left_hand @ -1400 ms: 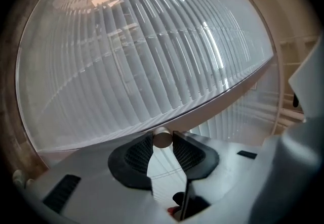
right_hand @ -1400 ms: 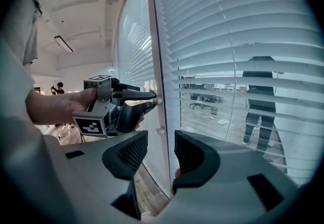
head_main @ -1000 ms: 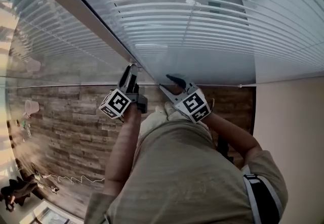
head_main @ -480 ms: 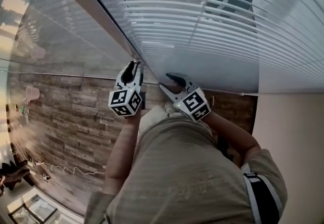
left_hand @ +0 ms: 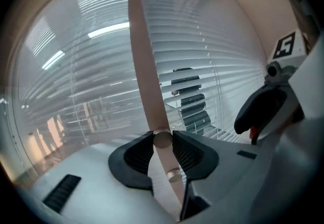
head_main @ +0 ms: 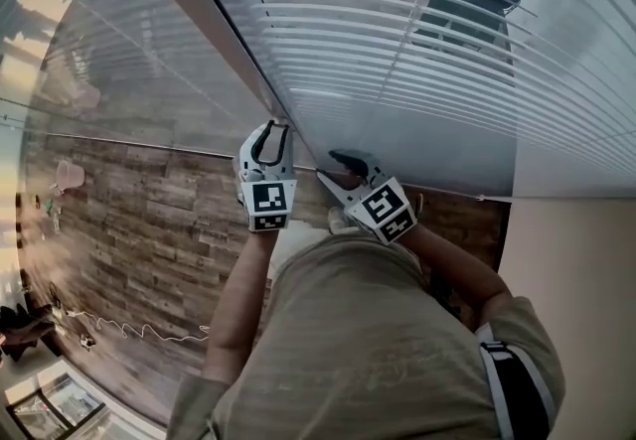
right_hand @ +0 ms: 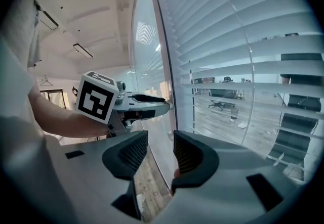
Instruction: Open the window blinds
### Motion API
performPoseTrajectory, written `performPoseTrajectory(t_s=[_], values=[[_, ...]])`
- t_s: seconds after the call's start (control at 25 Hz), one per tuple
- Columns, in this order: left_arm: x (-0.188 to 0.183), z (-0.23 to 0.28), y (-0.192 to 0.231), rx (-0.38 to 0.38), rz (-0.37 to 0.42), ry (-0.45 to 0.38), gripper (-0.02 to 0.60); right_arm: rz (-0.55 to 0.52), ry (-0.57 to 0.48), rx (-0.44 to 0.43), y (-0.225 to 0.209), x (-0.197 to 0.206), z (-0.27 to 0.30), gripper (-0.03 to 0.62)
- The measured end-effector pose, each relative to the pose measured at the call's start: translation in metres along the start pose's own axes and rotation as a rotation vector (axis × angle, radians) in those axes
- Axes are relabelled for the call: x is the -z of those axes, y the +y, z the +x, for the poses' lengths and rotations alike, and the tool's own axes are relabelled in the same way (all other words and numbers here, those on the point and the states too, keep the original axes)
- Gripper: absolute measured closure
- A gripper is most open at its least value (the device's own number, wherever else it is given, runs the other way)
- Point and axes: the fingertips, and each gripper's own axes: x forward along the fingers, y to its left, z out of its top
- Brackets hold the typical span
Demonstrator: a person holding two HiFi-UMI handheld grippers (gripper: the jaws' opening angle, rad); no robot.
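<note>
Since the left gripper (left_hand: pixel 163 141) has its jaws pinched on the beige tilt wand (left_hand: pixel 144 66), I'd say we're at the twisting step. The right gripper (right_hand: pixel 154 149) sits half-open just beside it, with nothing in it afaict. The blinds (head_main: pixel 417 51) hang right in front, slats partly tilted. Next move is probably rolling the wand further without the pads slipping.

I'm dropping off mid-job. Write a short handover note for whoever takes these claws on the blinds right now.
Left claw: shut on the tilt wand, near its lower end.
Right claw: open, holding nothing, close beside the left one.
Blinds: lowered, tilted partly open; you can see through the gaps.
Done: wand gripped.
Left: probably twist the wand until they stand fully open, then let go.
</note>
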Motion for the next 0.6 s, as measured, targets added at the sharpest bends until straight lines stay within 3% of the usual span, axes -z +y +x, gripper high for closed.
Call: performPoseTrajectory(t_s=[0.24,0.32,0.36,0.4,0.44,0.6], values=[[0.002,-0.006,-0.009,-0.067,0.269,0.023,0.449,-0.020,0.007,0.012,0.004,-0.006,0.000,0.433],[-0.001,-0.002,-0.005,-0.056,0.231,0.030,0.449,-0.016,0.008,0.023,-0.002,-0.013,0.005,0.433],[0.000,0.001,-0.001,-0.034,0.140,0.036,0.422,-0.011,0.009,0.026,-0.005,-0.016,0.008,0.433],[0.001,0.002,0.002,-0.002,0.006,0.040,0.368,-0.004,0.009,0.027,-0.006,-0.017,0.009,0.433],[0.002,0.003,0.006,0.037,-0.154,0.035,0.351,0.001,0.009,0.026,-0.007,-0.018,0.010,0.433],[-0.001,0.008,0.022,0.196,-0.783,-0.035,0.345,0.003,0.008,0.031,-0.012,-0.027,0.014,0.433]])
